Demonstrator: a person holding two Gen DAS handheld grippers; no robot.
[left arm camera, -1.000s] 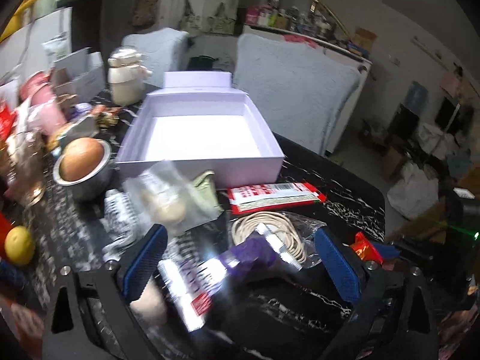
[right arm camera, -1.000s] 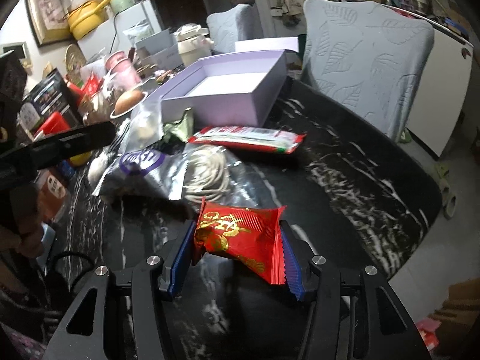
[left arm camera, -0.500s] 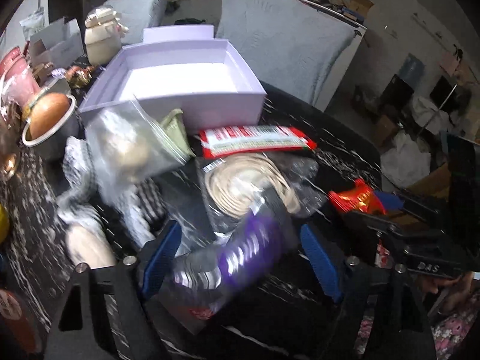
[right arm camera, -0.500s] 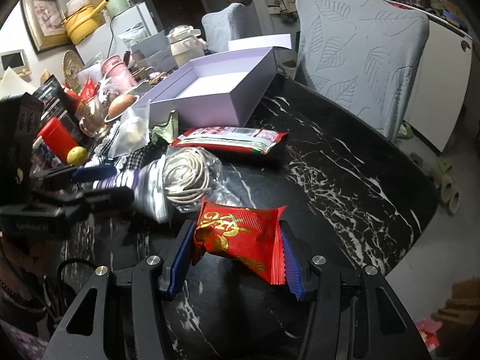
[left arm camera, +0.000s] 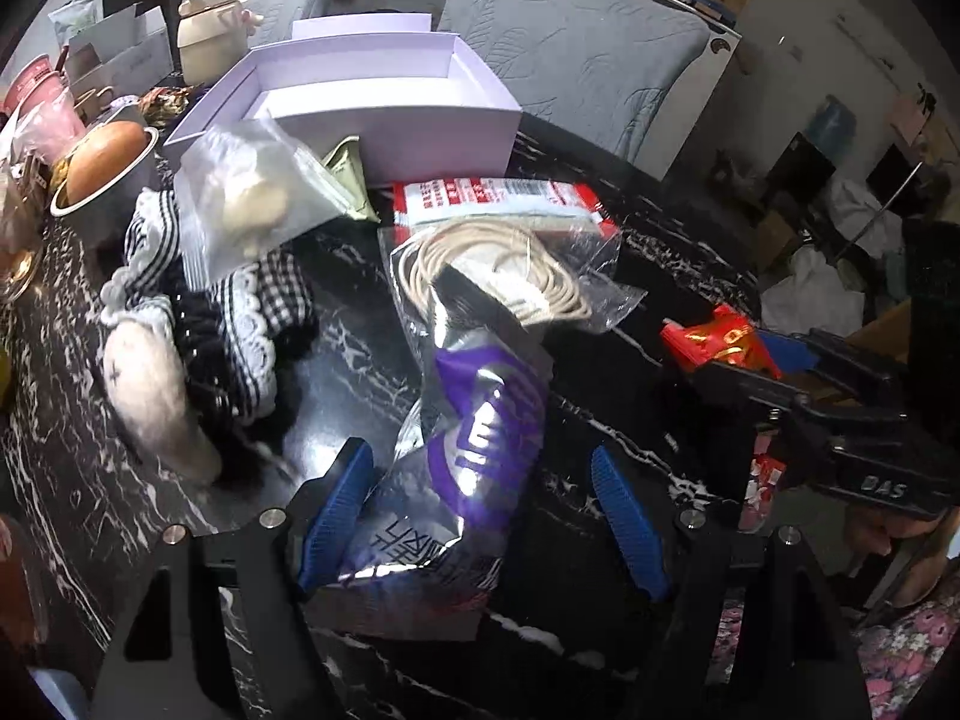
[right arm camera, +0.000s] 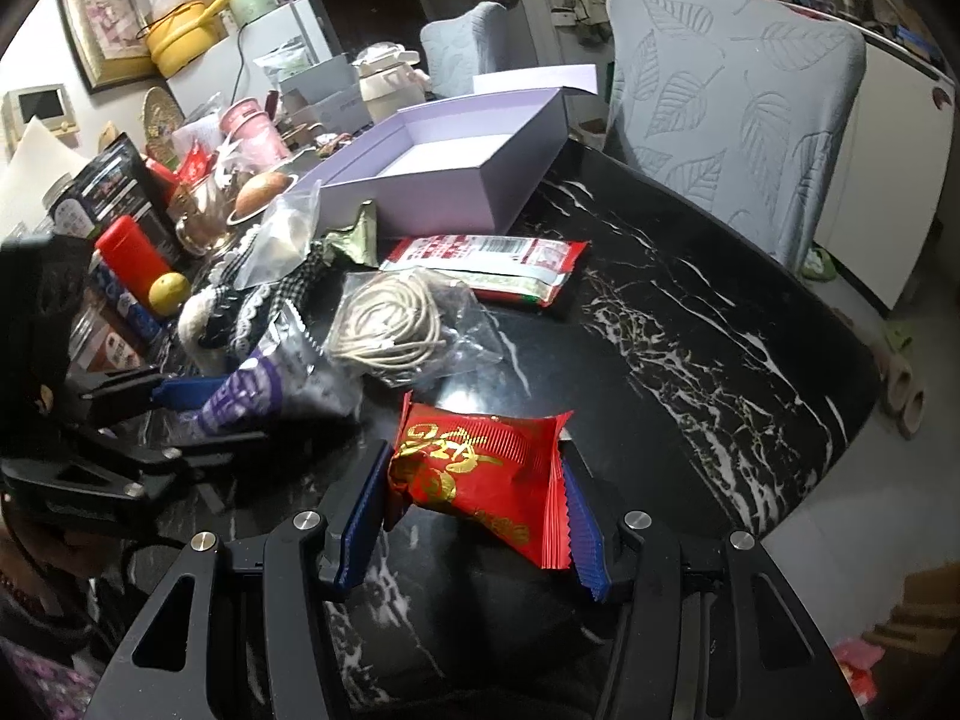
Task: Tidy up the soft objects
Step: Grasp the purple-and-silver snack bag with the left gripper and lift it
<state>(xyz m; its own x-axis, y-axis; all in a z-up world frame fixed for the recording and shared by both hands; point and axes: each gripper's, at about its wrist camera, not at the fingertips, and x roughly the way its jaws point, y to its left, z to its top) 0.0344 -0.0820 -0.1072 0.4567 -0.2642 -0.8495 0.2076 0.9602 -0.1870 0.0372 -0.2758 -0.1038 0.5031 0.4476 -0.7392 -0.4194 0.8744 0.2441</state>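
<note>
Down on the black marble table [right arm camera: 690, 312], the left gripper [left arm camera: 480, 510] straddles a silver and purple snack bag [left arm camera: 474, 468]; its left pad touches the bag, the right pad stands clear. Meanwhile the right gripper [right arm camera: 471, 516] clamps a red packet [right arm camera: 480, 480]. Beyond both sits an open lilac box [right arm camera: 444, 192].

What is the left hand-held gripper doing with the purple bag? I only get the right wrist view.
Observer: In the left wrist view the purple bag lies between the fingers of the left hand-held gripper. One pad touches it and the other stands clear.
Operator: Is anything soft next to it that I'm missing?
Observer: A fuzzy white toy, mostly hidden in your view, lies against the lace cloth.
</note>
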